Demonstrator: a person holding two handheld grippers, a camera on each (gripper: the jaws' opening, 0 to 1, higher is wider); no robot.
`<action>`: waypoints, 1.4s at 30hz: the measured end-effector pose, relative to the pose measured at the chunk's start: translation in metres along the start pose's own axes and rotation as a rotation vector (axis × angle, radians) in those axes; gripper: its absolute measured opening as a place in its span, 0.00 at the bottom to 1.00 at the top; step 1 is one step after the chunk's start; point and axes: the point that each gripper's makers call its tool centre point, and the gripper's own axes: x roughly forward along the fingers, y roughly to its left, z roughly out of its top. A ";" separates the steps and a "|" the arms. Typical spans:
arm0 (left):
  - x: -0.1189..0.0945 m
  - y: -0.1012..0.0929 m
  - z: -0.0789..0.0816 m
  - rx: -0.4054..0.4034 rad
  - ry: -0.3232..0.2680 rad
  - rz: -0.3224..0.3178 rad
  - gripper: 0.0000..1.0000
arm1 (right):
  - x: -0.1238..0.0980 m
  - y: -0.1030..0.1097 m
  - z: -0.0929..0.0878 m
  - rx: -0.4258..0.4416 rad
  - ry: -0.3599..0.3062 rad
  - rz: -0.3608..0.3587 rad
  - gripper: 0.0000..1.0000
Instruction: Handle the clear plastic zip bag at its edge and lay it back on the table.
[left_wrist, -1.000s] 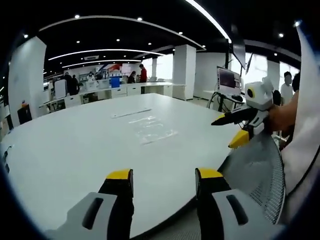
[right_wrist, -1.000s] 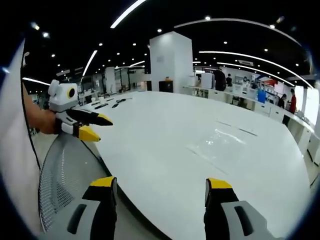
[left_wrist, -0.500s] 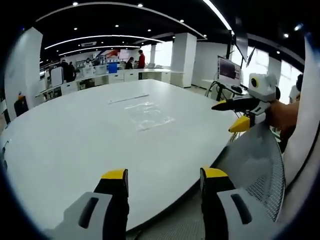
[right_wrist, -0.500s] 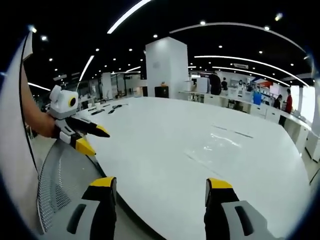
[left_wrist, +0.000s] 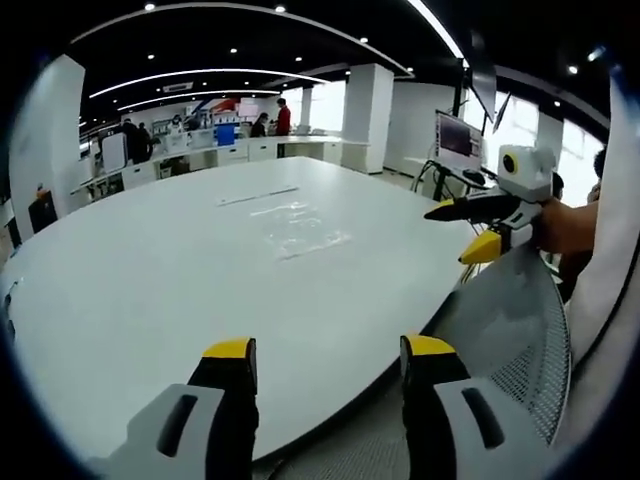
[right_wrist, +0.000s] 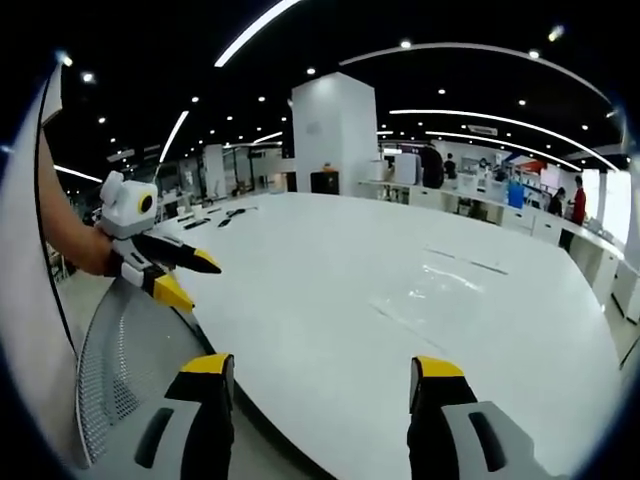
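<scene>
- Lying flat on the white table (left_wrist: 150, 290), the clear zip bag (left_wrist: 300, 232) stays untouched.
- Left gripper (left_wrist: 325, 360) and right gripper (right_wrist: 320, 378) remain spread, holding nothing, barely shifted.

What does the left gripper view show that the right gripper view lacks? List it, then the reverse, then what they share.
Left gripper view: a monitor on a stand past the table's edge, and the right gripper coming in from the right, jaws apart.

Right gripper view: the left gripper coming in from the left, jaws apart.

Both: the white table, the clear bag lying flat on it with neither gripper touching it, and a mesh chair back at the near edge.
</scene>
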 end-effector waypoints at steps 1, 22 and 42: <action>0.000 0.000 0.000 0.001 -0.002 0.000 0.55 | 0.000 0.000 0.000 -0.003 -0.002 0.001 0.71; -0.001 -0.005 0.009 0.004 -0.026 0.002 0.55 | 0.001 0.000 0.001 -0.007 -0.005 0.000 0.70; -0.008 -0.006 0.022 0.013 -0.085 0.027 0.54 | 0.003 0.005 -0.002 -0.013 0.014 0.031 0.70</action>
